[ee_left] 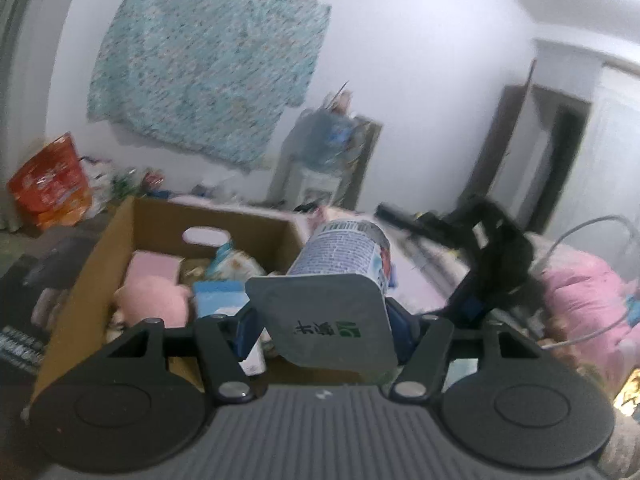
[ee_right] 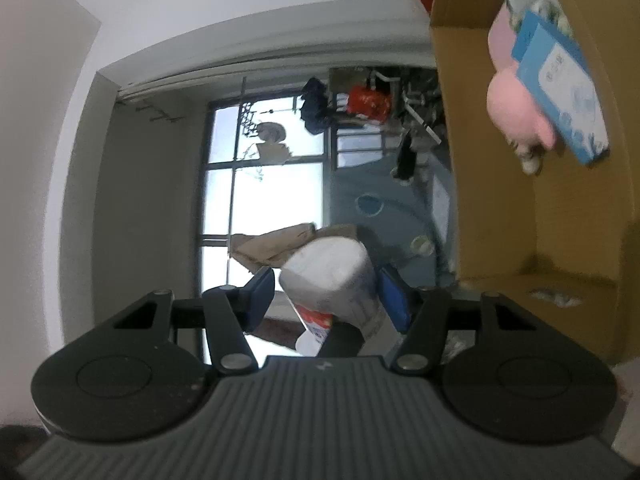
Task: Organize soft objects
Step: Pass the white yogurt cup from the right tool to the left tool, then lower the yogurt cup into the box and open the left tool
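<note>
In the left wrist view, the cardboard box [ee_left: 120, 240] fills the left and middle of the frame, with a pink plush toy [ee_left: 154, 300] and a blue packet [ee_left: 218, 298] inside. At lower centre the left gripper [ee_left: 320, 320] is partly closed around a soft pack [ee_left: 340, 276], its blue pads at both sides; the long axis runs forward and up, away from the camera, printed end farthest, toward the box's right edge.

In the right wrist view, the right gripper [ee_right: 328, 296] at lower centre is likewise half closed around a white pack [ee_right: 332, 276] pointing away and slightly leftward, with the box at the right edge. Which hand is nearer the box, I cannot tell.
</note>
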Demonstrator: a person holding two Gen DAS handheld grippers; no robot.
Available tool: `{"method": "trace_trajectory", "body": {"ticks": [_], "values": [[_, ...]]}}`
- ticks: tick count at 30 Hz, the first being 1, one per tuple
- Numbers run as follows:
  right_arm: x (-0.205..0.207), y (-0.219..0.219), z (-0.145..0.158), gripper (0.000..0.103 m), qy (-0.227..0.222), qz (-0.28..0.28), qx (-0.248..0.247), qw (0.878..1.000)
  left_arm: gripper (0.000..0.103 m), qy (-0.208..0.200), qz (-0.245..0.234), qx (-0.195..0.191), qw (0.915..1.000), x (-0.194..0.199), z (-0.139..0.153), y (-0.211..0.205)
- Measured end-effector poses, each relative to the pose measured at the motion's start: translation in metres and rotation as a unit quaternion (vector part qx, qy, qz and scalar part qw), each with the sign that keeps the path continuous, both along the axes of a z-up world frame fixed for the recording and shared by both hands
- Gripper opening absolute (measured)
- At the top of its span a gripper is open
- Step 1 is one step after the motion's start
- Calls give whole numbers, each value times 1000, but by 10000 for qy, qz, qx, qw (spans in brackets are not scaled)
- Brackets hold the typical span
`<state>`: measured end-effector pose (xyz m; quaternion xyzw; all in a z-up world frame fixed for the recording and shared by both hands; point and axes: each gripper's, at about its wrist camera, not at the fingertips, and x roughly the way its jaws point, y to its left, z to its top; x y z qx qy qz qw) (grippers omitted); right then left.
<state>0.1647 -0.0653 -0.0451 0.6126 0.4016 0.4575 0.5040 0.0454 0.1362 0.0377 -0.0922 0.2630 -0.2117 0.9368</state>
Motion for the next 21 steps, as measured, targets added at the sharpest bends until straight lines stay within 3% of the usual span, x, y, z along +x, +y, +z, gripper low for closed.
{"method": "trace_trajectory", "body": {"ticks": [1, 4, 6, 8, 15, 21], "values": [[2, -2, 3, 67, -50, -92, -123, 9999, 64, 136, 61, 67, 9999, 3, 0, 2], [1, -10, 8, 69, -258, -360, -424, 9981, 64, 693, 321, 271, 9967, 15, -5, 7], [-2, -17, 11, 70, -375, -511, -619, 9961, 64, 1107, 546, 441, 9914, 28, -10, 13], [-5, -24, 14, 70, -484, -608, -772, 9940, 64, 1528, 745, 850, 9818, 45, -16, 16], [-18, -43, 18, 73, -696, -735, -1018, 9896, 64, 2887, 832, 1797, 9367, 114, -46, 21], [-22, -61, 13, 75, -743, -841, -1026, 9884, 65, 3527, 802, 2946, 8845, 149, -82, 4]]}}
